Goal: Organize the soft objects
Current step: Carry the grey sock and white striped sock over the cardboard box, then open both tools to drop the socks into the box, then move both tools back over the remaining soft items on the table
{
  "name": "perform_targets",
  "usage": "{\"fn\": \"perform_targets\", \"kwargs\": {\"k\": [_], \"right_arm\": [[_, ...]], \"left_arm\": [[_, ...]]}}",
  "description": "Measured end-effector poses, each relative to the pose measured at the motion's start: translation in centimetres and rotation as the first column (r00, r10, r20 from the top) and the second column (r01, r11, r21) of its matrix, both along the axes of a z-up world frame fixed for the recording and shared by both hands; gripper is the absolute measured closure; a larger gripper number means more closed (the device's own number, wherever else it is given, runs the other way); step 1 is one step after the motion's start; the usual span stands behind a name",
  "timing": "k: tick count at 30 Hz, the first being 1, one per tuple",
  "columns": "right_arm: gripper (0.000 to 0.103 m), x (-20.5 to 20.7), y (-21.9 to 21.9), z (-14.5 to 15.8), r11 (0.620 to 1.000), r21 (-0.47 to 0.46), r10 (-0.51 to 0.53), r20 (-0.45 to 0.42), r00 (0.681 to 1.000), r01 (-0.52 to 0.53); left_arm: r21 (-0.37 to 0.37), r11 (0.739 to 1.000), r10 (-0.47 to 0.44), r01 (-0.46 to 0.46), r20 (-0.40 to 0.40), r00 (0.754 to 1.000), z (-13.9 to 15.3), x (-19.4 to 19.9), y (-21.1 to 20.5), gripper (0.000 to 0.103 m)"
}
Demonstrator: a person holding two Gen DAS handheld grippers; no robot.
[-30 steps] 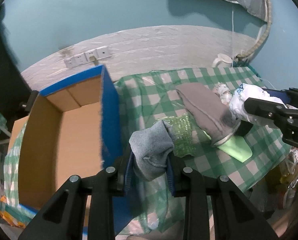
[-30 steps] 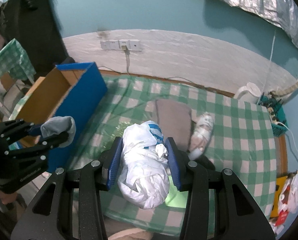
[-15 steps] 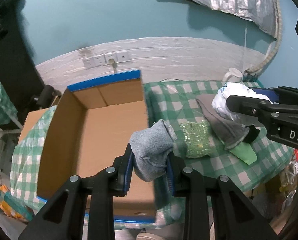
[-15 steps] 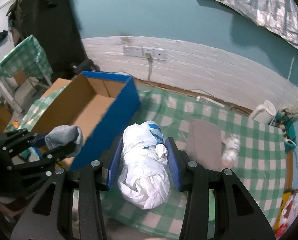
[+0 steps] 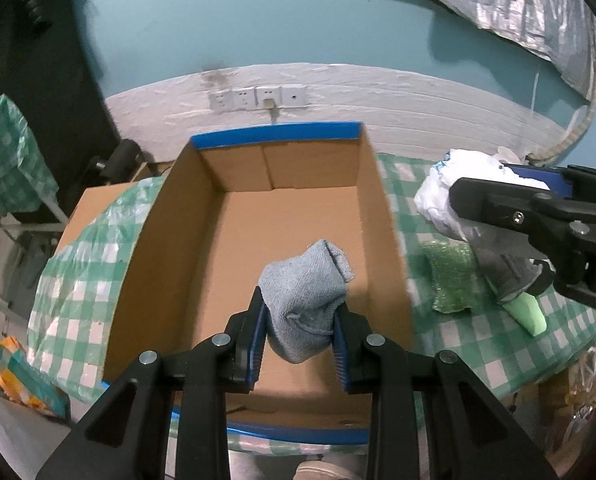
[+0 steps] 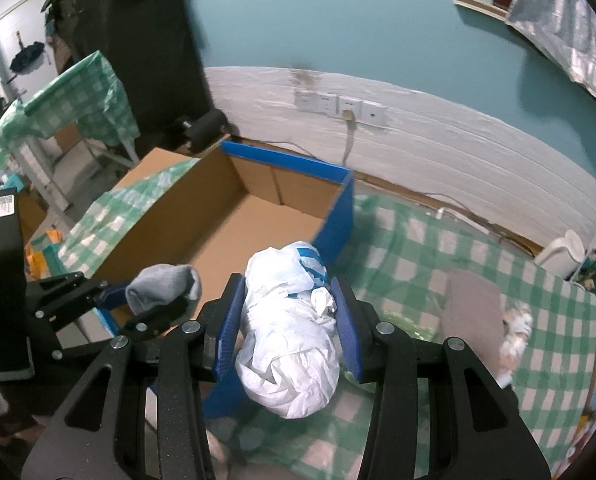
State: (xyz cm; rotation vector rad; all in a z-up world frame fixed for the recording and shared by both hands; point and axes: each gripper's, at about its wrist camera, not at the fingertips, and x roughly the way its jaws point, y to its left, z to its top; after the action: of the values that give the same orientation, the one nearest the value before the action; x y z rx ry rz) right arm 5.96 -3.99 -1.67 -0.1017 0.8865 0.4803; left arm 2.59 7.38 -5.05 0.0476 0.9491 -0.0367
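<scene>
While over box (image 5: 285,216), sock (image 5: 304,300) in left gripper (image 5: 300,344)

The sock (image 5: 304,300) is a soft knitted cloth, grey-blue, with a fine rough weave and a matt look. The left gripper (image 5: 298,332) has matt black plastic arms with small shiny metal bolts, and blue ribbed pads (image 5: 257,344). The cardboard box (image 5: 169,232) is plain brown paper board inside, dull and smooth, with glossy blue on its rim and outer wall. The plastic bag (image 6: 293,328) in the right gripper (image 6: 289,332) is thin white film, crumpled and slightly shiny. The tablecloth (image 6: 410,248) is green and white checked, with a glossy plastic sheen. On the right lies a green scouring pad (image 5: 452,276) of glittering, rough mesh. The far wall (image 5: 257,16) is matt teal paint.
</scene>
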Motion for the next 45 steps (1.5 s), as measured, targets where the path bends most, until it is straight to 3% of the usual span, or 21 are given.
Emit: {"fn": "perform_targets", "kwargs": {"k": [13,19,22,25,45], "right_arm": [[0.059,1.7,5.6,-3.1,0.996,-0.023,0.082,-0.065,0.994,-0.084],[0.055,1.5,6.7,-4.0,0.994,-0.039,0.096,-0.095,0.991,-0.1],[0.039,1.3,6.7,-3.9,0.994,-0.048,0.094,-0.08,0.992,-0.098],[0.034,1.2,6.6,-3.5,0.994,-0.049,0.091,-0.064,0.994,-0.094],[0.03,0.6,3.4,-2.0,0.999,-0.041,0.028,-0.017,0.999,-0.028]], "left_arm": [[-0.006,0.997,0.081,-0.082,-0.064,0.995,-2.6,0.3,3.8,0.073],[-0.008,0.994,0.112,-0.113,-0.079,0.991,-3.3,0.5,4.9,0.065],[-0.001,0.992,0.122,-0.122,-0.077,0.99,-3.3,0.6,5.1,0.056],[-0.002,0.991,0.133,-0.133,-0.067,0.989,-3.1,0.6,5.2,0.047],[0.004,0.995,0.099,-0.099,-0.013,0.995,-1.4,0.4,3.2,0.035]]}}
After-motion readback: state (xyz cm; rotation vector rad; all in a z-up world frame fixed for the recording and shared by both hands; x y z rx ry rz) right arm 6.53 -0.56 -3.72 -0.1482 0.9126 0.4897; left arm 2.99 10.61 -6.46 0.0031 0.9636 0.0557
